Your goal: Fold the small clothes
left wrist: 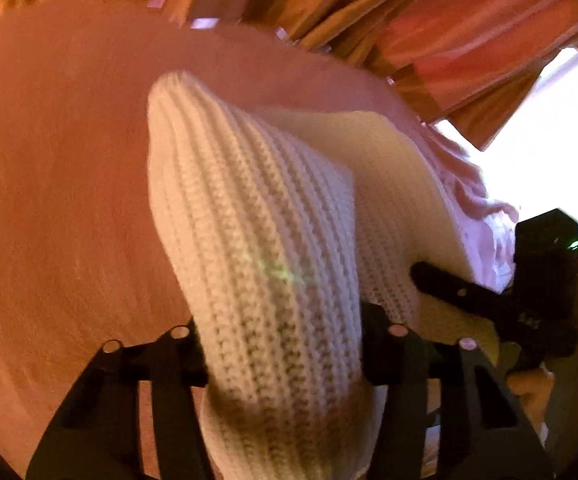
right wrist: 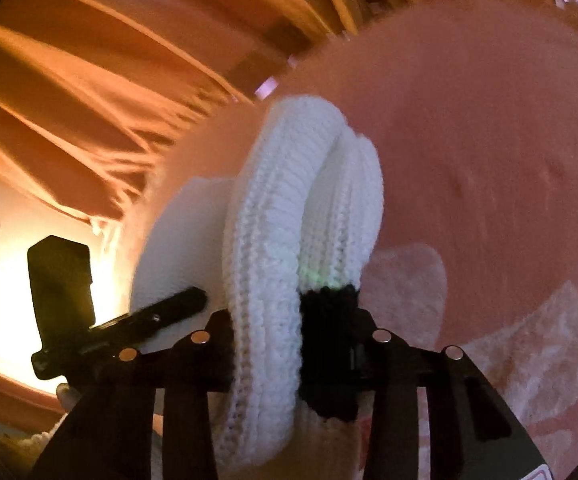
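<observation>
Gripping a white ribbed knit garment (left wrist: 257, 216) from two sides, I hold both tools partly closed, each with thick folds of the knit bunched between its fingers. In the left wrist view, the left gripper (left wrist: 285, 344) sits at the bottom centre of the frame, its fingers (left wrist: 385, 348) pressed against a wide roll of the fabric that fills the gap between them. In the right wrist view, the right gripper (right wrist: 295, 344) clamps a doubled ridge of the same knit, with a black trim band (right wrist: 329, 344) of the garment lying against the inner face of the finger on the frame's right.

The garment runs as a long band from the bottom centre of the left wrist view up toward the upper middle, its ribs following that same line and its far end rounded. In the right wrist view it stands on edge as two curved ridges side by side, arching from the bottom centre up toward the middle of the frame.

It hangs over a pink bedspread (left wrist: 57, 184) that fills most of both views. Orange curtains (right wrist: 89, 80) cross the top of each frame. The other tool shows at the right edge of the left wrist view and at the lower left of the right wrist view.
</observation>
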`<state>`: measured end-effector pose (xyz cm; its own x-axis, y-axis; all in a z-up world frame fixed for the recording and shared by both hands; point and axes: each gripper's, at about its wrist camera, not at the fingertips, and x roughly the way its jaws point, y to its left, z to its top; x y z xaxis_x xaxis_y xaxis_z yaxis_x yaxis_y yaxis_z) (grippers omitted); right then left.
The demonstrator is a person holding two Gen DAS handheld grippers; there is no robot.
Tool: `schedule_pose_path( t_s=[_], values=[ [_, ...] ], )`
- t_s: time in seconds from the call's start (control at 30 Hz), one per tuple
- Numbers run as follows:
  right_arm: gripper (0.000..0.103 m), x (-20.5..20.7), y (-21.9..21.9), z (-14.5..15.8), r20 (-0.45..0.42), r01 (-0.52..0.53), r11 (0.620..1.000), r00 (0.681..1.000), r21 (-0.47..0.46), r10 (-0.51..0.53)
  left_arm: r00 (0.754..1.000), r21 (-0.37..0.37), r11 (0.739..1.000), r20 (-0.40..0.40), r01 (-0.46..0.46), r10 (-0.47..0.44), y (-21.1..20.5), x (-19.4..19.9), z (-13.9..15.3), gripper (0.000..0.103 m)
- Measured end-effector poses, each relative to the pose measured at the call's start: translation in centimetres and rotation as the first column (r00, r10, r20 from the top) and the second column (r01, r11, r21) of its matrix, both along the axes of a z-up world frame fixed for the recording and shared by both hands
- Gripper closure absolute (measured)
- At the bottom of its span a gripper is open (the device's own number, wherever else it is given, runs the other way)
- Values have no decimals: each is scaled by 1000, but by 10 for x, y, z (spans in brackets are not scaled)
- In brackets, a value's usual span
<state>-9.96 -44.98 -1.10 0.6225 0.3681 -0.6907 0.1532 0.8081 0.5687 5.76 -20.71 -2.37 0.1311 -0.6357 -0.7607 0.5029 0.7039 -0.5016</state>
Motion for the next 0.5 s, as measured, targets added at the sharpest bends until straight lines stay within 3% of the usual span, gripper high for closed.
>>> schedule_pose_path(
  t_s=[0.2,0.37,0.5],
  values=[
    [67,-14,32,86,169,28,993,986,-118,-8,990,-42,999,139,2,3,23,-6,78,55],
    [66,-18,84,170,324,-9,983,943,-183,69,943,-94,995,328,-22,52,70,-22,164,55],
    [66,-9,129,216,411,-64,976,900,-210,148,907,-141,988,404,-63,116,117,-22,211,54]
  ],
)
